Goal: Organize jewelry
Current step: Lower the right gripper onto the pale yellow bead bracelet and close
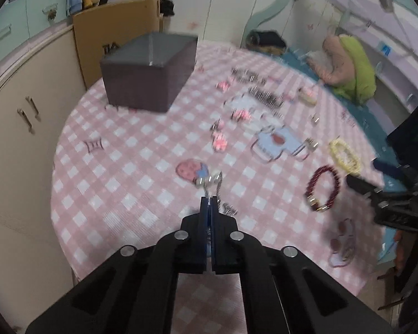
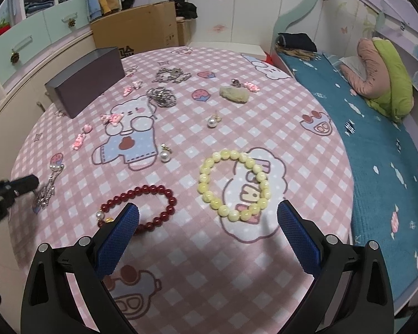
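A: Pink checked cloth (image 2: 192, 253) covers the worktop, and the jewelry lies scattered over it. What does the left claw (image 1: 209, 203) have?

B: Its pads are pressed together on a silver chain (image 1: 211, 183). In the right wrist view that same chain (image 2: 48, 192) lies at 9 o'clock, with pearls at its far end, and the left claw (image 2: 28, 182) tip is touching it.

A: And the right claw (image 2: 207, 217)?

B: Spread wide, holding nothing. Its left pad sits over the near side of the red bracelet (image 2: 142, 206); whether it touches the beads, I cannot tell. The yellow bracelet (image 2: 234, 183) lies between the pads, further out, toward 12 o'clock.

A: Where is the box?

B: The grey box (image 2: 86, 80) stands at 10 o'clock near the cloth's far left edge. From the left wrist view it (image 1: 150, 69) sits at 11 o'clock, blurred.

A: Anything else out there?

B: Two loose pearls (image 2: 164, 156) near the middle, two heaps of silver chain (image 2: 161, 96) beyond them at 12 o'clock, pink charms (image 2: 79, 140) to the left, and a pale green stone (image 2: 234, 94) at 1 o'clock.
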The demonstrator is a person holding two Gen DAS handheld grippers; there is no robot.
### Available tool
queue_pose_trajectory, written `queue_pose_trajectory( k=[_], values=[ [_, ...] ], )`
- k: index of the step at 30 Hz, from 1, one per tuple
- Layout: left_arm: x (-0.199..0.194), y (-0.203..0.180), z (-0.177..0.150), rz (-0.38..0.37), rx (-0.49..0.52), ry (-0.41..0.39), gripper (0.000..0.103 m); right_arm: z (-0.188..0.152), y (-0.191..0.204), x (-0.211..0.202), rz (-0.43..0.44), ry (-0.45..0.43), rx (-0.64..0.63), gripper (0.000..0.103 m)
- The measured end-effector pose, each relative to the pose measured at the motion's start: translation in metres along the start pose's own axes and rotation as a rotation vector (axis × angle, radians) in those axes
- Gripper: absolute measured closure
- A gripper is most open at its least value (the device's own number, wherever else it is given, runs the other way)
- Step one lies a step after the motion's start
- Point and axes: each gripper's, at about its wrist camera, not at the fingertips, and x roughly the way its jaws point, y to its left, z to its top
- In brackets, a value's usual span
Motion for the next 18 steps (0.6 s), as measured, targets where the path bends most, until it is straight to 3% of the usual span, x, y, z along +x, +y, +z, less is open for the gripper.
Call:
queue_pose_trajectory(
  k=[10, 18],
  values=[
    [-0.042, 0.021, 0.023, -0.074, -0.059, -0.116, 0.103, -0.002, 0.008, 0.003, 0.036, 0.022, -0.006, 0.007],
    [-0.065, 0.008, 0.057, -0.105, 0.012, -0.221, 0.103, 0.009, 0.01, 0.011, 0.078, 0.028, 0.013, 0.007]
  ],
)
